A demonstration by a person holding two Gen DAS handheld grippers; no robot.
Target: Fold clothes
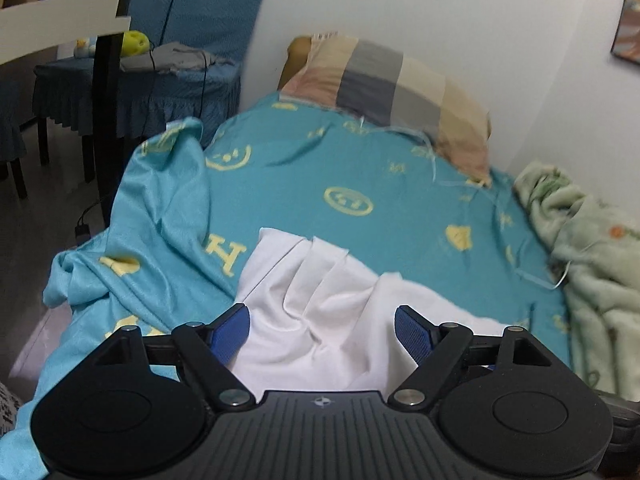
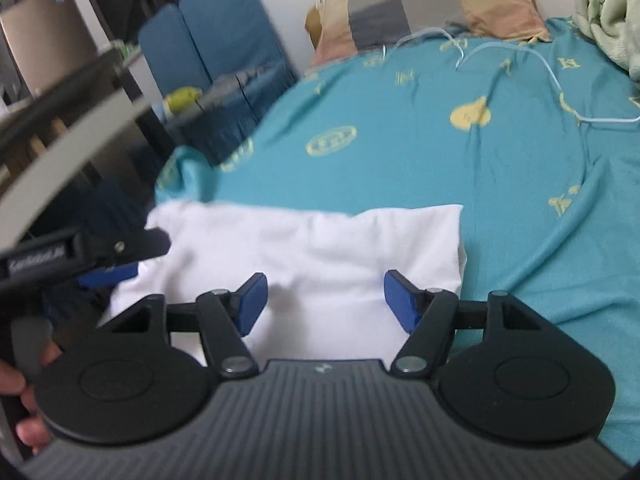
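Note:
A white garment lies on the near edge of a bed with a teal sheet. In the left wrist view it is rumpled with several folds. In the right wrist view the garment looks like a wide folded rectangle. My left gripper is open, its blue pads spread just above the cloth, holding nothing. My right gripper is open too, over the garment's near edge. The left gripper also shows in the right wrist view at the garment's left end.
A patchwork pillow lies at the bed's head by the white wall. A pale green blanket is heaped at the right. A thin light cord lies across the sheet. Blue-covered chairs and a table stand left of the bed.

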